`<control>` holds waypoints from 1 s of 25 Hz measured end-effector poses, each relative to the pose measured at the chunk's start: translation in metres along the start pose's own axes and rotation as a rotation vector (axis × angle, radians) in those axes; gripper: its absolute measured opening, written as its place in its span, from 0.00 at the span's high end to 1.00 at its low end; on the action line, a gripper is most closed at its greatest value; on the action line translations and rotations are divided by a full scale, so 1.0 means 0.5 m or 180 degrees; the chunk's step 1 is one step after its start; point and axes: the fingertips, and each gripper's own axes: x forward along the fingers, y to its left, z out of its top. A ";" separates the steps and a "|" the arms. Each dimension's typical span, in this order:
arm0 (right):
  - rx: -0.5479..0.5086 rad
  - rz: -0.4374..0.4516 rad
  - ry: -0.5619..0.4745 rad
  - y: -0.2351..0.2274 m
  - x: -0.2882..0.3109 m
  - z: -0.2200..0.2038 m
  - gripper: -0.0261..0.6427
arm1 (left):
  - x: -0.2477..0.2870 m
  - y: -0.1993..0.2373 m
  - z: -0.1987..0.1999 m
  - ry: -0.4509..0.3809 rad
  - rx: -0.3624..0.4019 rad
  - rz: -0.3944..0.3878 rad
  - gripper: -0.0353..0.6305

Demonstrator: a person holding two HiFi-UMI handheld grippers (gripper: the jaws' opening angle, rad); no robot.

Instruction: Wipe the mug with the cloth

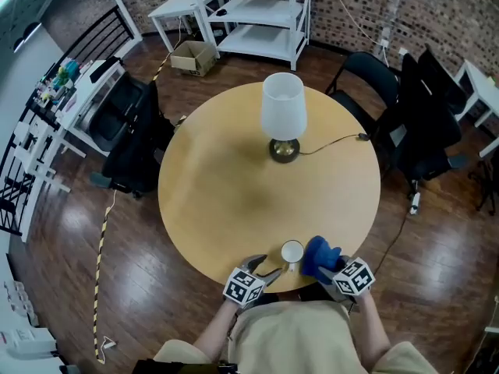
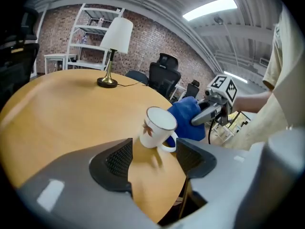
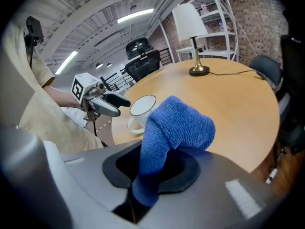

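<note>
The left gripper (image 2: 153, 151) stands wide apart and empty, with the mug (image 2: 156, 127) upright just ahead of it near the table (image 1: 226, 185) edge. The right gripper (image 3: 155, 171) pinches the blue cloth (image 3: 178, 125). Steadying the mug first would likely stop it sliding under the cloth.

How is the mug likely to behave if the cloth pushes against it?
The mug stands free on the table, left gripper's jaws apart, so it would probably slide. It looks ceramic: likely stiff and chippable. It sits near the edge, so a hard shove might drop it.
</note>
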 end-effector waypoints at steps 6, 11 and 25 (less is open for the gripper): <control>0.0214 -0.0220 -0.0217 -0.016 -0.064 -0.004 0.84 | 0.071 0.017 0.106 0.0326 -0.0072 -0.0309 0.42; 0.0477 -0.0234 -0.0448 0.003 -0.081 0.003 0.84 | 0.158 0.051 0.080 0.1010 0.0076 -0.0060 0.85; -0.0894 -0.0409 -0.0111 0.110 0.065 0.214 0.85 | 0.150 0.132 0.050 0.0844 -0.1950 0.0604 0.89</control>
